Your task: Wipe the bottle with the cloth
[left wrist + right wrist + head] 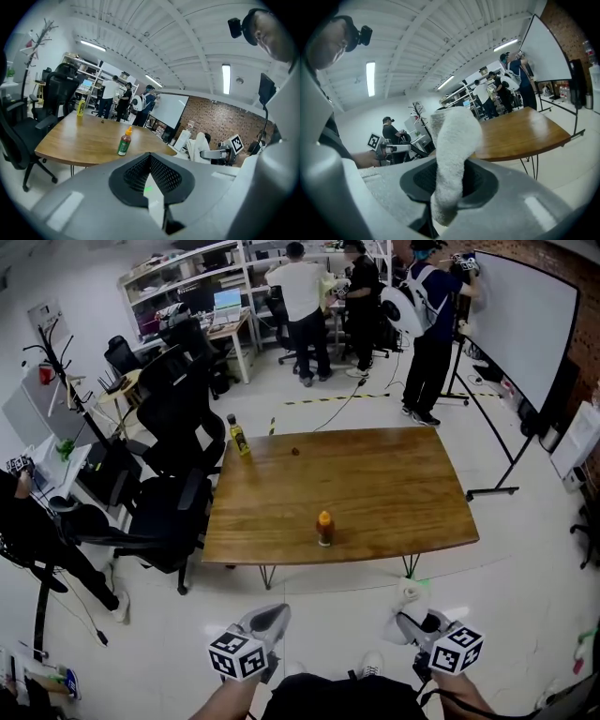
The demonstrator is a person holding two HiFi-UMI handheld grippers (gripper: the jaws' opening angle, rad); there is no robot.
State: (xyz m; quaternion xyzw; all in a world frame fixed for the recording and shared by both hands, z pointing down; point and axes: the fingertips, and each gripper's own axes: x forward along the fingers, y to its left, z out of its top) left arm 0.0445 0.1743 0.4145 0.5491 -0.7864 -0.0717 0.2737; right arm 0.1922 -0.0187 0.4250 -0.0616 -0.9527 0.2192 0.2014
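A small sauce bottle (pixel 324 528) with an orange cap and green label stands upright near the front edge of the wooden table (pixel 394 493). In the left gripper view the bottle (pixel 124 142) is ahead and to the left of the jaws. My left gripper (pixel 271 617) hangs in front of the table with its jaws shut and empty (pixel 151 161). My right gripper (pixel 407 622) is shut on a white cloth (pixel 453 150) that sticks up between the jaws; the cloth (pixel 410 594) shows just short of the table's front edge. Both grippers are apart from the bottle.
A yellow bottle (pixel 238 437) stands at the table's far left corner, with a small dark object (pixel 294 451) near it. Black office chairs (pixel 169 502) crowd the table's left side. A whiteboard (pixel 525 324) stands at the right. Several people (pixel 305 306) are at the back.
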